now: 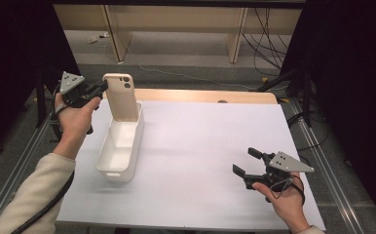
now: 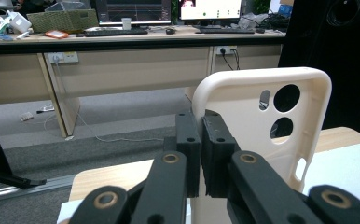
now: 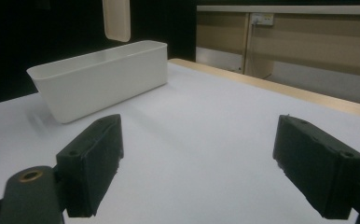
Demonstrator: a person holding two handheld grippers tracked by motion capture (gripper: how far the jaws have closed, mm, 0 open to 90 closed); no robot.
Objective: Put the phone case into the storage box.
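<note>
table [image 1: 200, 161] white, wood-edged; desks [image 1: 176, 24] beyond.

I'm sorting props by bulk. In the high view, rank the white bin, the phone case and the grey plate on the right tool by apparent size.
1. White bin
2. Phone case, which is raised nearer the camera, so it may look bigger than it is
3. Grey plate

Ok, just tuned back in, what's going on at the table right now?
The left tongs are shut on the edge of a cream phone case, holding it upright over the far end of the white bin on the white table. Whether the case's lower end touches the bin is unclear. The right tongs sit open near the table's right side, holding nothing.
</note>
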